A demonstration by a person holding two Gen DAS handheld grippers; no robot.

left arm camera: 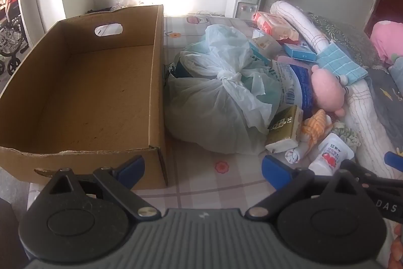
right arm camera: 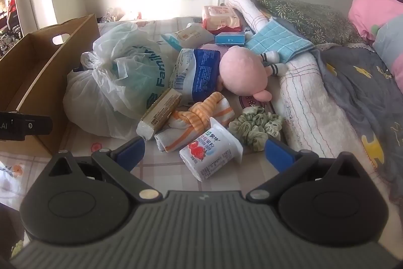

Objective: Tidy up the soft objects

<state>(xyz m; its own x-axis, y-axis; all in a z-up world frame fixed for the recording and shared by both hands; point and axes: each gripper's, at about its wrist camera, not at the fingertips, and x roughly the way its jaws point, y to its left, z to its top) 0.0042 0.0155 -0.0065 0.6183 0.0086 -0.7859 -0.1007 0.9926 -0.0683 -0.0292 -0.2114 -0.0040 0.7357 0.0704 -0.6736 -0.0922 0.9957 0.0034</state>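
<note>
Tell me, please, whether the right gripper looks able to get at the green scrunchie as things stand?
Probably yes. The right gripper is open, and the green scrunchie lies uncovered just ahead, right of centre; only the yogurt cup beside it crowds the approach.

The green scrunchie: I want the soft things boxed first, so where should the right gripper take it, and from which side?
Grip the near rim of the green scrunchie, coming from above. It lies flat on the bed, a ruffled ring between the yogurt cup and the white quilt, and the open right gripper could probably pinch its folds.
</note>
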